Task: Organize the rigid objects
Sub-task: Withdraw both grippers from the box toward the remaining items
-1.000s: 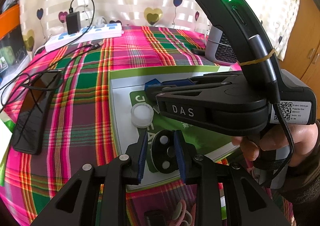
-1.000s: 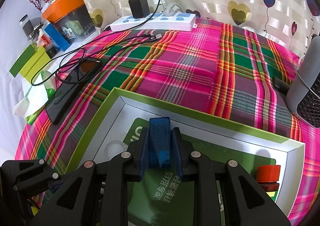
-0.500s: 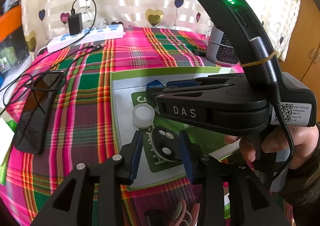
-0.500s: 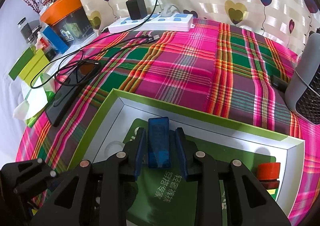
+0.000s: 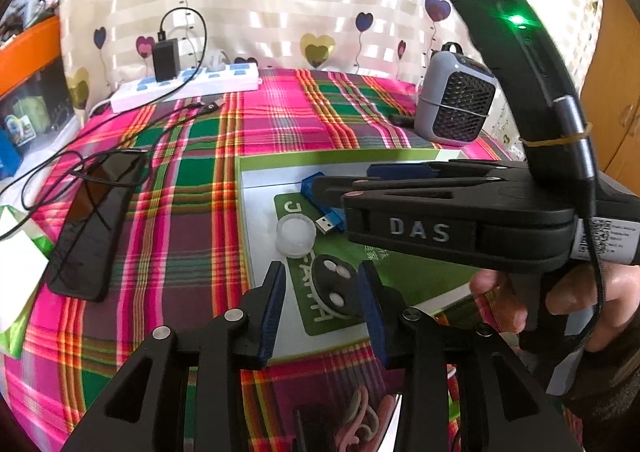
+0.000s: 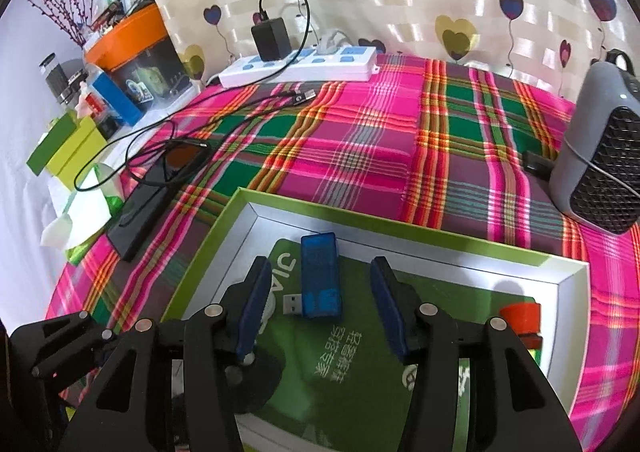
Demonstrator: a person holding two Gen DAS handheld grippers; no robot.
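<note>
A green-rimmed white box lid (image 6: 440, 234) lies on the plaid cloth, also in the left wrist view (image 5: 256, 172). A blue USB device (image 6: 321, 276) lies flat in it between the spread fingers of my right gripper (image 6: 318, 308), which is open; the device also shows in the left wrist view (image 5: 320, 204). A black round disc with white dots (image 5: 334, 286) lies in the lid between the fingers of my open left gripper (image 5: 322, 304). A white cap (image 5: 296, 238) lies beside the disc. A red-orange piece (image 6: 520, 318) sits at the lid's right side.
A black phone (image 5: 96, 220) with a looped cable lies left of the lid. A white power strip (image 6: 300, 66) with a black charger is at the back. A grey mesh-front device (image 6: 604, 156) stands at the right. Boxes and an orange bin (image 6: 128, 32) crowd the far left.
Both grippers opened. The right one let go of the blue USB device, which now lies in the lid. The left one let go of the black disc and drew back slightly.
</note>
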